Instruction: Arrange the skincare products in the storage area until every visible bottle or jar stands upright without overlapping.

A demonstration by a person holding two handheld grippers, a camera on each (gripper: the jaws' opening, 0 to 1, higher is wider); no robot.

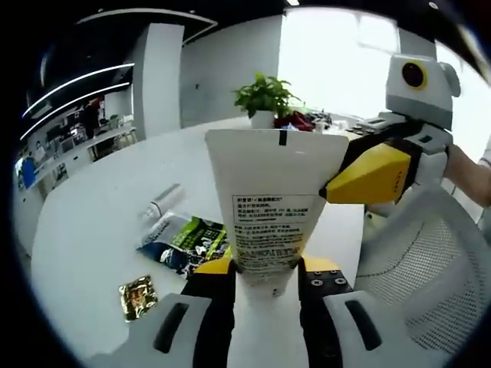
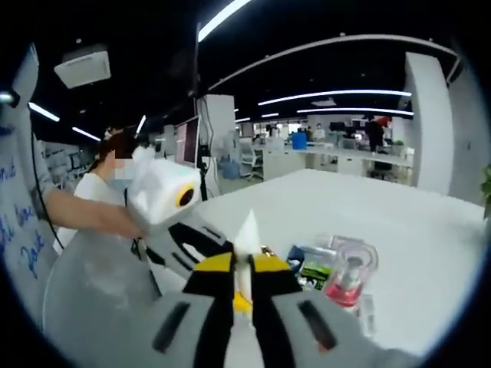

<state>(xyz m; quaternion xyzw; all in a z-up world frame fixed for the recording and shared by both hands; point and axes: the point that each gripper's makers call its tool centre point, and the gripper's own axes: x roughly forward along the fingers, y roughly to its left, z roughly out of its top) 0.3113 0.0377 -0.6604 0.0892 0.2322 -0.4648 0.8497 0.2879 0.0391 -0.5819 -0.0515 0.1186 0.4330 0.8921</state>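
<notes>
White tube (image 1: 270, 201), its small black print unreadable, is clamped low by the left gripper (image 1: 265, 277). The right gripper (image 2: 247, 280) pinches its flat end.

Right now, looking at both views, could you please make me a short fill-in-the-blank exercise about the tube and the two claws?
1. The white tube is gripped by ____ claws at once.
2. The right claw has ____ tips and pinches the tube's flat wide end.
3. Behind the tube stands a ____ plant in a white pot.
4. The gold sachet lies on the ____ table.

Missing words: two; yellow; green; white
</notes>
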